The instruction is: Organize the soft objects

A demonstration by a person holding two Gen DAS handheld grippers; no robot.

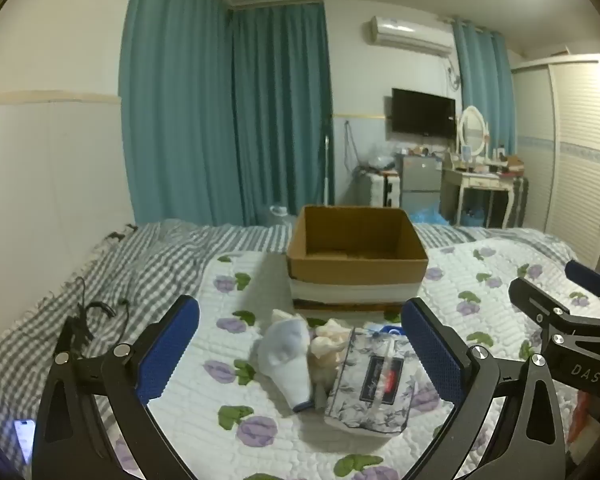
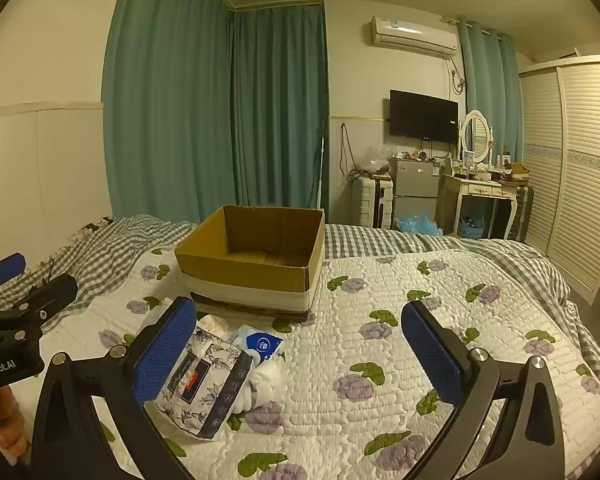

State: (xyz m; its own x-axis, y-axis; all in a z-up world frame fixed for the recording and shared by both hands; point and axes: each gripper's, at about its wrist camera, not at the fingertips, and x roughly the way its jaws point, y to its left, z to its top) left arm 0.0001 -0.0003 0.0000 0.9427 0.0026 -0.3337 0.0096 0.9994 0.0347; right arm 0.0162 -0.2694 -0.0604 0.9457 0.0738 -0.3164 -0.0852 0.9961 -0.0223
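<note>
The floral quilt point(image 1: 480, 280) carries it all: an open cardboard box point(image 1: 356, 258) sits toward its far edge, apparently empty, and the little heap waits nearer us, just in front. There's the floral tissue pack point(image 1: 370, 388), a white sock point(image 1: 286, 358) and a cream soft toy point(image 1: 326, 346) pressed together. Left gripper point(image 1: 300, 354) hovers spread wide, holding nothing; right gripper point(image 2: 300, 356) likewise, off to the side. Risk: they're bunched, so one pinch may drag a neighbour along.
</note>
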